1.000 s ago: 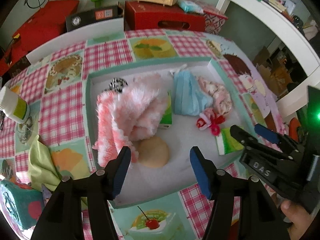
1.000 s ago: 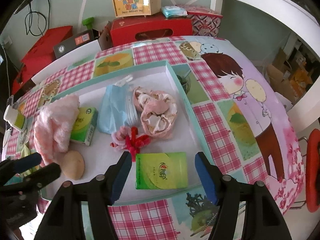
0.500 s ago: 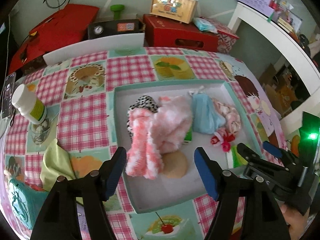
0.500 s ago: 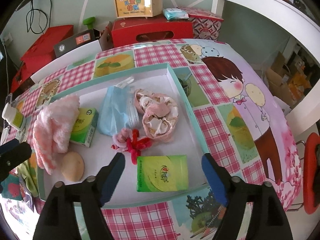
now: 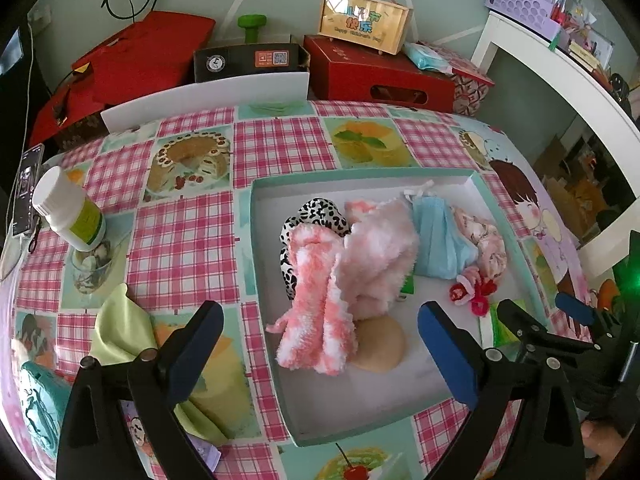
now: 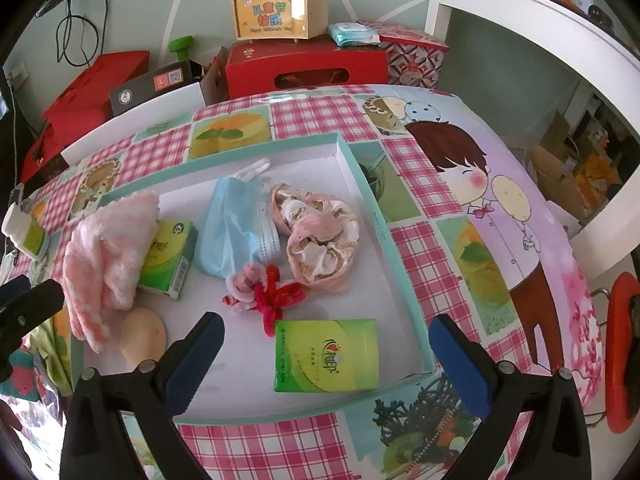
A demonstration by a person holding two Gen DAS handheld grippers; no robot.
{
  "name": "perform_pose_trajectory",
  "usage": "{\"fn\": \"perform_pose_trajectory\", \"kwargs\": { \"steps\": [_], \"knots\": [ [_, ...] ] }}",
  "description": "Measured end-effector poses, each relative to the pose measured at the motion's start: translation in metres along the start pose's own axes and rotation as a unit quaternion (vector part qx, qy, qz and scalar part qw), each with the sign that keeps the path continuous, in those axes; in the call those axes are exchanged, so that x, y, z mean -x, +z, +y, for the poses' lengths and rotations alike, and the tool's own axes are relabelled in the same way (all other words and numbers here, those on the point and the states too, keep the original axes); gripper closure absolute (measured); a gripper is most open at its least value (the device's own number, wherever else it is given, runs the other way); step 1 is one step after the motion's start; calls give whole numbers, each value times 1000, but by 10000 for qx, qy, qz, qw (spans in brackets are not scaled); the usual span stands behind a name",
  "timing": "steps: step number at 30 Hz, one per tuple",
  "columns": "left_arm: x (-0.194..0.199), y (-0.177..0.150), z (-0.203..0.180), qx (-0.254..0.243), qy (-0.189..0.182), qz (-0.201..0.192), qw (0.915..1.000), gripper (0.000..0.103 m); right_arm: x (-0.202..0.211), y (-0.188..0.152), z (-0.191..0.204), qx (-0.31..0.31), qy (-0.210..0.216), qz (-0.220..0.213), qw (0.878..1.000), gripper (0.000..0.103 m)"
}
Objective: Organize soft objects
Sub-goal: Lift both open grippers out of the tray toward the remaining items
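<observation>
A shallow teal-rimmed tray [image 5: 256,240] [image 6: 394,248] holds soft things: a fluffy pink-and-white cloth [image 5: 340,280] [image 6: 108,256], a blue face mask [image 5: 436,240] [image 6: 228,232], a pink scrunchy cloth [image 6: 320,236], a red-and-pink pipe-cleaner piece [image 6: 264,292], a tan sponge [image 5: 380,340] [image 6: 144,336] and two green tissue packs [image 6: 326,356] [image 6: 168,256]. My left gripper [image 5: 320,348] hangs above the tray's near edge, jaws opening, nothing between them. My right gripper [image 6: 326,360] hovers over the near tissue pack, jaws opening, pads clear of it.
A green cloth [image 5: 120,328] and a teal pouch [image 5: 36,404] lie left of the tray on the checked tablecloth. A white bottle [image 5: 68,212] stands at the far left. Red boxes [image 6: 304,64] and a wooden case [image 5: 364,20] line the back.
Both grippers' jaws have spread wider. The left gripper has pulled back from the pink cloth, so more of the table shows. The right gripper has stayed put over the tissue pack.
</observation>
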State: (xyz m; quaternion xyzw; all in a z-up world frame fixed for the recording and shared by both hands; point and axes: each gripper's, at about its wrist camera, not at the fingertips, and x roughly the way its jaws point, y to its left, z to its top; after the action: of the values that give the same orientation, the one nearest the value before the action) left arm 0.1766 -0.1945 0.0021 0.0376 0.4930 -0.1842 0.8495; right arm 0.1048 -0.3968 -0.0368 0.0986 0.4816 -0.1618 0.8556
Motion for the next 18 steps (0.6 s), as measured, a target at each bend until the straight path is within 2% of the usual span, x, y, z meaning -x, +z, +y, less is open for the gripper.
{"fn": "perform_pose_trajectory", "kwargs": {
  "steps": [12, 18],
  "knots": [
    [-3, 1, 11, 219, -7, 108, 9997, 5, -4, 0, 1, -32, -68, 78, 9999, 0],
    [1, 1, 23, 484, 7, 92, 9988, 5, -3, 1, 19, 144, 56, 67, 9999, 0]
  ]
}}
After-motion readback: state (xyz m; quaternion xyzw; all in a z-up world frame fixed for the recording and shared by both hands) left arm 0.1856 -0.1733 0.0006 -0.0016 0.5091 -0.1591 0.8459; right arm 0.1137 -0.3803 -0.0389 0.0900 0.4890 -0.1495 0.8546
